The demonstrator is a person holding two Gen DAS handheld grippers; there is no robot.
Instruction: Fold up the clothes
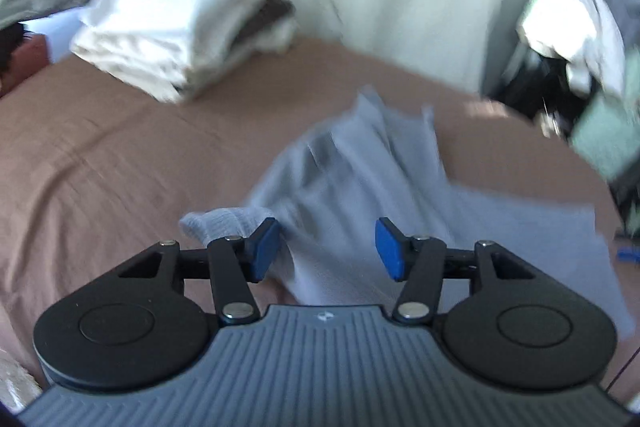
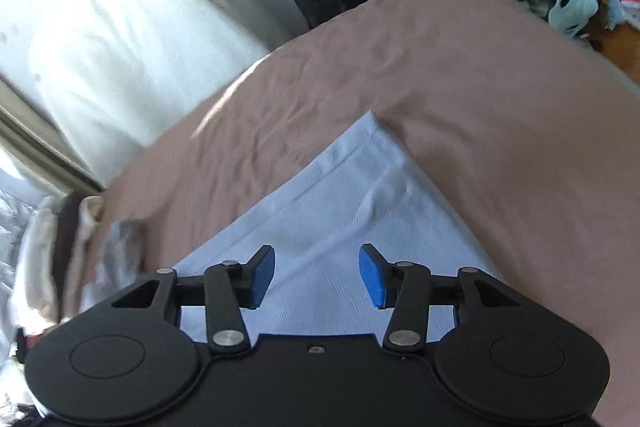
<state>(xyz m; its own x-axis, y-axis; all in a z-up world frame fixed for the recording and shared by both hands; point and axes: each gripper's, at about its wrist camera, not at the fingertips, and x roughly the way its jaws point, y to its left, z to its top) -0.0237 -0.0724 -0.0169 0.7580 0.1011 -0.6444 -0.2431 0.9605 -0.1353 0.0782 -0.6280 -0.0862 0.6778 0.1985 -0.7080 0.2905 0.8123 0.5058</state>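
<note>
The left gripper and right gripper are held wide apart, empty, over the pale blue garment — partly rumpled, it seems, through blur — near the bed edge. A hem corner is best pinched cleanly, layers aligned.

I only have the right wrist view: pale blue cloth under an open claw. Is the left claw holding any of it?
Observer: No. The left claw is open, with the light blue garment bunched just beyond its pads.
Operator: Anything already folded?
Observer: A stack of white folded laundry sits at the far left of the brown bedsheet.
Operator: Is the whole garment flat?
Observer: No. Its far part stands up in ridges; the view is blurred.
</note>
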